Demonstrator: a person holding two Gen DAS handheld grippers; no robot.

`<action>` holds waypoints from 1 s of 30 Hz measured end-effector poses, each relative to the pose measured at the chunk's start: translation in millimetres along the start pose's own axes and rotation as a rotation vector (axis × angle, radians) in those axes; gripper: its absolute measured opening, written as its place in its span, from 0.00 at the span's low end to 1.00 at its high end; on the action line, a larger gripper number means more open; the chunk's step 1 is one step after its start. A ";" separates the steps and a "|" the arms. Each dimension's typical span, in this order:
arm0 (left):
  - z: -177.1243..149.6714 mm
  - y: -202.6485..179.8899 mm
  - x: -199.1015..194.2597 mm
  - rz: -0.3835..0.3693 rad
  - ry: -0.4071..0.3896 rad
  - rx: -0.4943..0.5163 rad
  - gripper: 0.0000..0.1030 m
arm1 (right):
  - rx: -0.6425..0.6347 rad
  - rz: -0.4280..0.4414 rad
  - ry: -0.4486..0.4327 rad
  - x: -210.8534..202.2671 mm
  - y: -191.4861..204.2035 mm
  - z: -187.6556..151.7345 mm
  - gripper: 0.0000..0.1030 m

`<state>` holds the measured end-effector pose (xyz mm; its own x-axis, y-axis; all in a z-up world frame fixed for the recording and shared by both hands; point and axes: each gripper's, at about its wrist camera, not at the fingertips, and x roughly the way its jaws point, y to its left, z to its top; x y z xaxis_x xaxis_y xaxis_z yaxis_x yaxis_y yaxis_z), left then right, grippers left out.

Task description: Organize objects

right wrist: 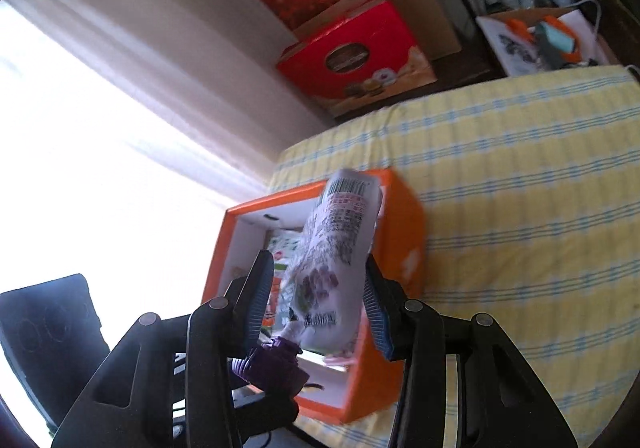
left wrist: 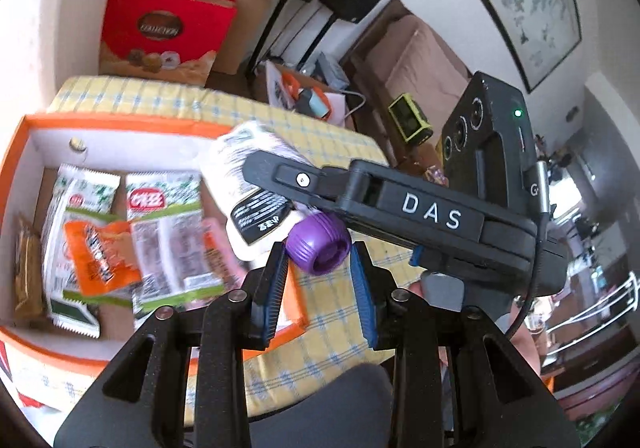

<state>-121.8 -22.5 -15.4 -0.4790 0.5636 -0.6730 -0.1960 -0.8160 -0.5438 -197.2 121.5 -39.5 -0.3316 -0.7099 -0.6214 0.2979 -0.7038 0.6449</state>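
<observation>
Both grippers carry one white drink pouch [right wrist: 340,260] above the orange box [right wrist: 400,216] at frame centre: the right gripper [right wrist: 318,304] pinches its body, and the left gripper [left wrist: 318,248] clamps its purple cap [left wrist: 318,244]. The step looks like stowing it; next, lower it among the snack packets [left wrist: 120,236] and release.

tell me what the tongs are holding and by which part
Both hold one white plastic squeeze pouch: the right tongs clamp its printed body, the left tongs grip its purple ribbed screw cap.
</observation>
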 end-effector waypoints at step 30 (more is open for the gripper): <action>-26.1 60.8 -20.1 0.228 -0.019 -0.029 0.62 | -0.114 -0.147 -0.029 -11.7 12.5 -28.6 0.71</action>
<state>-101.7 -80.1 -48.0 -0.5239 0.3621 -0.7710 -0.0565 -0.9179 -0.3927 -164.1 120.2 -36.9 -0.4040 -0.5993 -0.6910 0.3433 -0.7996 0.4928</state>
